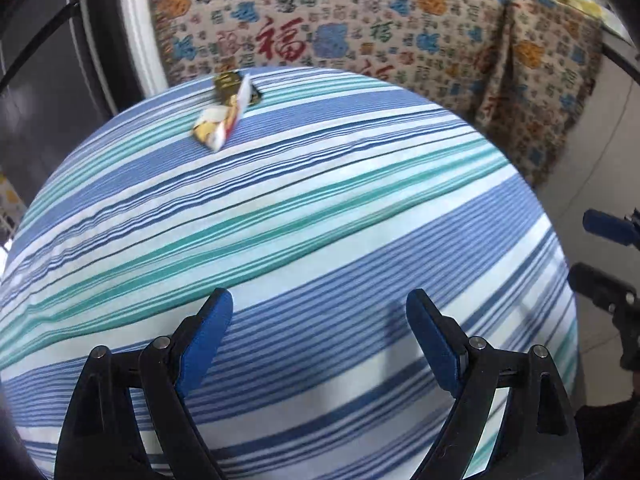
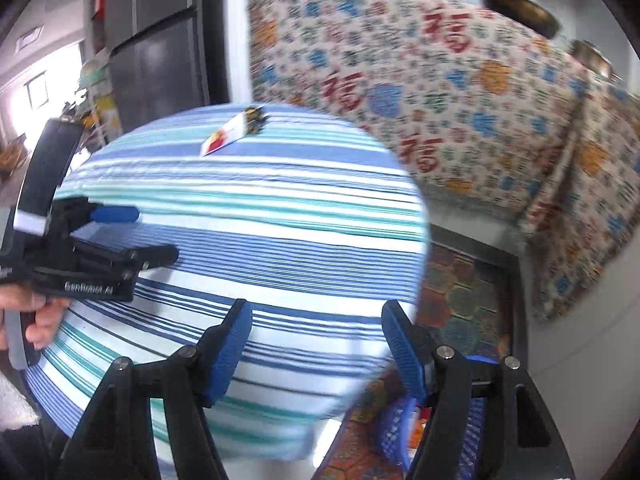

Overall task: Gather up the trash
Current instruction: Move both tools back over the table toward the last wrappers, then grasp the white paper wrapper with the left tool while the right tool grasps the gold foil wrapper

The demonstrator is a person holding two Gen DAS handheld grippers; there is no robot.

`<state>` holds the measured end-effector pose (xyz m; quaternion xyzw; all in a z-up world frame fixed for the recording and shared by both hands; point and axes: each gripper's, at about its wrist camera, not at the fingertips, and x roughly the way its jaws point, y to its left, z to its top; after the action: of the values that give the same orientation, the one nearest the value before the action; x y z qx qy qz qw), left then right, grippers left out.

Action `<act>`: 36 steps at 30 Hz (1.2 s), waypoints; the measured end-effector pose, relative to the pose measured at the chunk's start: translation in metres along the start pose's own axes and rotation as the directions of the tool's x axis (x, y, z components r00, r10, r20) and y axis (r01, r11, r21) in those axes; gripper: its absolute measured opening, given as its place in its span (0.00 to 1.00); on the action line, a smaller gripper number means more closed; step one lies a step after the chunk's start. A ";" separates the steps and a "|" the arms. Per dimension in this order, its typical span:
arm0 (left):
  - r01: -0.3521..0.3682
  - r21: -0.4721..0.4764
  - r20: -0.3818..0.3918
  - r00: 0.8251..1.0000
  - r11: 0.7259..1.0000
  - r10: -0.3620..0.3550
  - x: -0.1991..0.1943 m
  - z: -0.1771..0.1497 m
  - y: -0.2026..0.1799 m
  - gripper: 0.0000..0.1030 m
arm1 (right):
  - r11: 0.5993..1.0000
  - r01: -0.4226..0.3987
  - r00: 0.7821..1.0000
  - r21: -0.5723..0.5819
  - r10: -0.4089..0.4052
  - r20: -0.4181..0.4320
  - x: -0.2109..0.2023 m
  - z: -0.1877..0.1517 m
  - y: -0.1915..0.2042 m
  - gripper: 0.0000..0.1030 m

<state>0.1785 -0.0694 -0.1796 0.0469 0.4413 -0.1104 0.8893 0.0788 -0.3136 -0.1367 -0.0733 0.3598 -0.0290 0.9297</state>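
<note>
A: State of the tongs?

B: Left tongs (image 1: 320, 308) stand wide over the worktop (image 1: 320, 240), nothing between the pads. Right tongs (image 2: 316, 320) stand apart over the worktop's right edge, also empty.

A: Location of the trash?

B: Wrappers (image 1: 226, 110) lie at the worktop's far edge, well apart from both tongs. A blue basket (image 2: 392, 428) sits on the floor below the right edge.

Two grippers: left (image 1: 319, 312), right (image 2: 316, 322). Two wrappers, upper left: white (image 1: 219, 122), gold (image 1: 229, 82). One striped table (image 1: 320, 220). One blue basket (image 2: 394, 426), bottom right.
</note>
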 end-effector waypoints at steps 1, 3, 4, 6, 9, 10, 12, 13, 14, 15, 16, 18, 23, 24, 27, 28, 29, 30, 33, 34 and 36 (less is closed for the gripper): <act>-0.011 -0.013 -0.009 1.000 1.000 0.011 0.004 0.000 0.009 0.87 | 1.000 -0.007 1.000 -0.010 0.007 -0.015 0.011 0.004 0.012 0.67; -0.037 -0.017 0.003 0.999 0.999 0.037 0.007 0.001 0.020 0.87 | 1.000 -0.016 0.999 -0.020 0.015 -0.045 0.032 0.010 0.029 0.67; -0.031 -0.023 0.000 1.000 0.999 0.031 0.009 0.003 0.025 0.89 | 0.999 -0.021 0.998 -0.024 0.020 -0.058 0.042 0.012 0.035 0.67; -0.034 -0.016 -0.006 0.999 0.999 0.034 0.013 0.006 0.030 0.93 | 0.999 -0.032 0.996 -0.032 0.029 -0.086 0.058 0.017 0.049 0.67; -0.024 0.001 -0.025 0.999 1.000 0.024 0.020 0.011 0.034 1.00 | 0.998 -0.056 0.995 -0.018 0.054 -0.088 0.068 0.023 0.054 0.67; -0.015 0.005 -0.025 1.000 1.000 0.015 0.023 0.013 0.034 1.00 | 0.998 -0.063 0.994 -0.008 0.062 -0.091 0.070 0.025 0.054 0.67; -0.004 0.020 -0.025 1.000 1.000 0.004 0.024 0.017 0.034 1.00 | 0.998 -0.062 0.995 -0.001 0.062 -0.084 0.073 0.027 0.054 0.71; 0.000 0.025 -0.024 1.000 1.000 0.001 0.025 0.019 0.034 1.00 | 0.998 -0.062 0.995 0.000 0.062 -0.080 0.074 0.027 0.053 0.73; 0.003 0.027 -0.023 1.000 1.000 -0.002 0.026 0.021 0.034 1.00 | 0.998 -0.062 0.995 0.004 0.062 -0.076 0.076 0.028 0.053 0.75; 0.003 0.027 -0.023 1.000 1.000 -0.002 0.027 0.023 0.035 1.00 | 0.998 -0.059 0.996 0.007 0.060 -0.070 0.077 0.028 0.052 0.76; 0.004 0.029 -0.024 1.000 1.000 -0.004 0.029 0.026 0.035 1.00 | 0.998 -0.058 0.996 0.009 0.059 -0.067 0.080 0.030 0.052 0.78; 0.000 0.028 -0.026 1.000 1.000 0.000 0.032 0.032 0.039 0.98 | 0.998 -0.055 0.997 0.015 0.056 -0.059 0.082 0.032 0.052 0.80; 0.026 0.024 -0.015 1.000 0.999 -0.026 0.038 0.073 0.051 0.76 | 0.999 -0.052 0.997 0.015 0.053 -0.058 0.085 0.034 0.052 0.80; 0.021 0.023 0.005 1.000 1.000 -0.021 0.039 0.083 0.053 0.76 | 0.999 -0.053 0.997 0.015 0.053 -0.058 0.085 0.034 0.052 0.81; 0.002 0.012 0.048 0.999 1.000 -0.003 0.049 0.113 0.055 0.73 | 0.999 -0.052 0.997 0.015 0.053 -0.058 0.085 0.035 0.052 0.81; 0.003 0.011 0.054 0.999 1.000 -0.004 0.054 0.121 0.054 0.72 | 0.999 -0.051 0.997 0.015 0.052 -0.058 0.085 0.035 0.053 0.81; 0.000 0.016 0.056 0.998 1.000 -0.001 0.060 0.128 0.052 0.70 | 0.999 -0.051 0.997 0.016 0.052 -0.058 0.085 0.035 0.053 0.81; -0.007 0.022 0.057 0.998 1.000 0.006 0.066 0.132 0.050 0.66 | 0.999 -0.051 0.997 0.016 0.052 -0.058 0.085 0.035 0.053 0.81; -0.028 0.050 0.056 0.998 0.998 0.025 0.080 0.138 0.043 0.49 | 0.999 -0.050 0.997 0.016 0.051 -0.058 0.085 0.035 0.053 0.81; -0.041 0.062 0.057 0.998 0.997 0.038 0.084 0.139 0.041 0.38 | 0.999 -0.050 0.997 0.016 0.051 -0.058 0.085 0.035 0.053 0.81; -0.065 0.074 0.056 0.997 0.995 0.061 0.090 0.139 0.040 0.18 | 0.999 -0.049 0.997 0.016 0.050 -0.057 0.085 0.035 0.053 0.81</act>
<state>0.3487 -0.0697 -0.1672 0.0915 0.4113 -0.1003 0.9013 0.1655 -0.2665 -0.1763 -0.0567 0.3880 -0.0107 0.9198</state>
